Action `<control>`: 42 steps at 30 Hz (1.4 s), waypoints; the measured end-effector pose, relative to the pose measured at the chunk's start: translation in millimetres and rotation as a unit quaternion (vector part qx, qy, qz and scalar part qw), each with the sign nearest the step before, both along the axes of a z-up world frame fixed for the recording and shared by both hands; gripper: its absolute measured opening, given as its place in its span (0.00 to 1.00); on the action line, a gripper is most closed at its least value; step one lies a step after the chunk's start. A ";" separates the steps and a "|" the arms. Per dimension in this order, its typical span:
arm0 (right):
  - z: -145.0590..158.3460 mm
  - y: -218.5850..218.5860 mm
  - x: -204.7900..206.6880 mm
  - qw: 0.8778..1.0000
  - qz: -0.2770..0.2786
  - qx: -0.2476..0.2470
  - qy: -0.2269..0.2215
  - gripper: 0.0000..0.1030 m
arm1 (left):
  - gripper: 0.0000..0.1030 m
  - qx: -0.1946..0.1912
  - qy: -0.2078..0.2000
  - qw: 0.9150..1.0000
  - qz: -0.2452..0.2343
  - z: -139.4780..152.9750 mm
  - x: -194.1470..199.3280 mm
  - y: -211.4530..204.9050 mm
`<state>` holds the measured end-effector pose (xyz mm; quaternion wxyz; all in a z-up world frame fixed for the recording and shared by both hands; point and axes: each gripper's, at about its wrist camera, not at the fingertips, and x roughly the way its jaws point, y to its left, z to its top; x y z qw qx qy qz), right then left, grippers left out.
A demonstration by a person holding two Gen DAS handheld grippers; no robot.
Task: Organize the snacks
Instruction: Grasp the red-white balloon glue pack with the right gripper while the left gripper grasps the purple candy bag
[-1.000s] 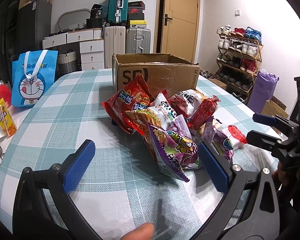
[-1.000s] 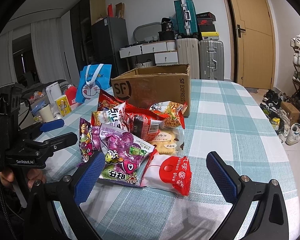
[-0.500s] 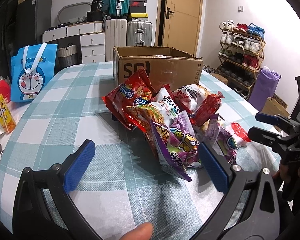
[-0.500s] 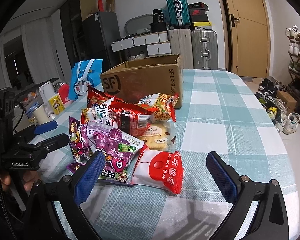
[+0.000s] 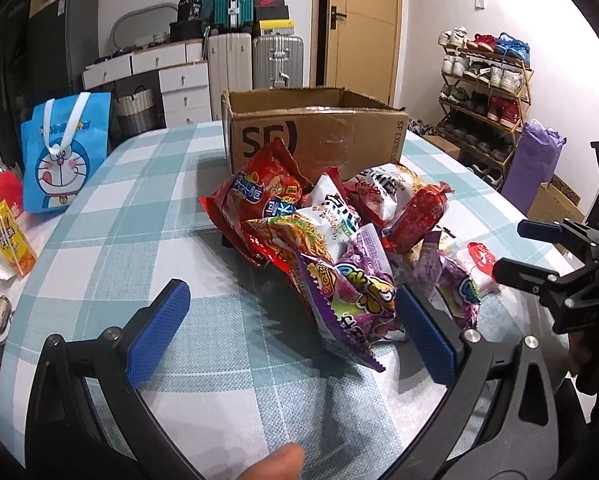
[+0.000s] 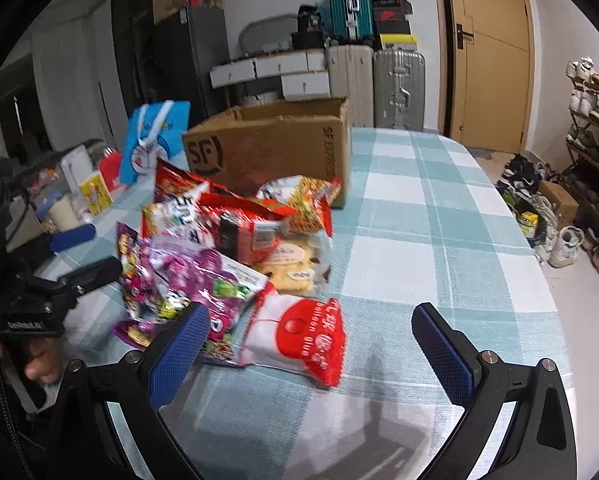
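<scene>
Black hand-held gripper point(image 5: 287, 332), blue pads point(image 5: 157, 338)

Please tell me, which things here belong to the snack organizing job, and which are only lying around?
For the job:
- pile of shiny plastic snack packets
- open brown cardboard box
- left tongs and right tongs, both open

Lying about:
- blue cartoon tote bag
- yellow drink carton
- silver suitcase

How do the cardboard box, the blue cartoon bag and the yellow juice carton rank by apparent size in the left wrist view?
1. cardboard box
2. blue cartoon bag
3. yellow juice carton

Their distances from the camera differ, so true sizes stay unsure.
</scene>
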<state>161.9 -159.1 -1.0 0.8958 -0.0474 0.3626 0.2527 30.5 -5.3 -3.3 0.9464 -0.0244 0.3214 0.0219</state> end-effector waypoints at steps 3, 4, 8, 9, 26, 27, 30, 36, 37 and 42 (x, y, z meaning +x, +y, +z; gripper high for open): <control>-3.6 1.6 4.7 1.000 -0.004 -0.014 0.014 1.00 | 0.99 -0.013 0.015 1.000 -0.005 -3.2 9.7 0.5; -5.6 2.5 6.6 1.000 -0.004 -0.018 0.020 1.00 | 0.99 -0.016 0.019 1.000 -0.007 -4.8 12.5 0.3; -16.7 7.6 13.0 0.998 -0.003 -0.036 0.047 1.00 | 0.99 -0.028 0.032 0.999 -0.021 -10.6 21.2 -1.9; -19.0 9.0 13.7 0.998 0.000 -0.038 0.051 1.00 | 0.99 -0.027 0.035 0.999 -0.022 -12.2 24.0 -3.2; -32.7 12.2 25.1 0.994 0.003 -0.068 0.085 0.91 | 0.77 -0.079 0.076 0.993 -0.053 -24.9 52.7 -6.9; -32.4 12.3 23.6 0.994 0.006 -0.066 0.085 0.89 | 0.73 -0.081 0.078 0.992 -0.055 -25.3 49.0 -8.0; -32.3 13.9 23.6 0.994 0.012 -0.063 0.086 0.84 | 0.66 -0.087 0.075 0.992 -0.059 -25.9 50.8 -11.7; -31.5 15.9 23.7 0.995 0.019 -0.048 0.089 0.73 | 0.53 -0.095 0.068 0.991 -0.060 -22.6 45.7 -11.6; -31.5 15.4 23.7 0.995 0.018 -0.046 0.089 0.72 | 0.52 -0.097 0.065 0.991 -0.060 -21.4 43.8 -11.1; -30.0 10.0 22.2 0.996 0.013 -0.031 0.088 0.62 | 0.49 -0.097 0.053 0.992 -0.065 -16.2 33.3 -9.0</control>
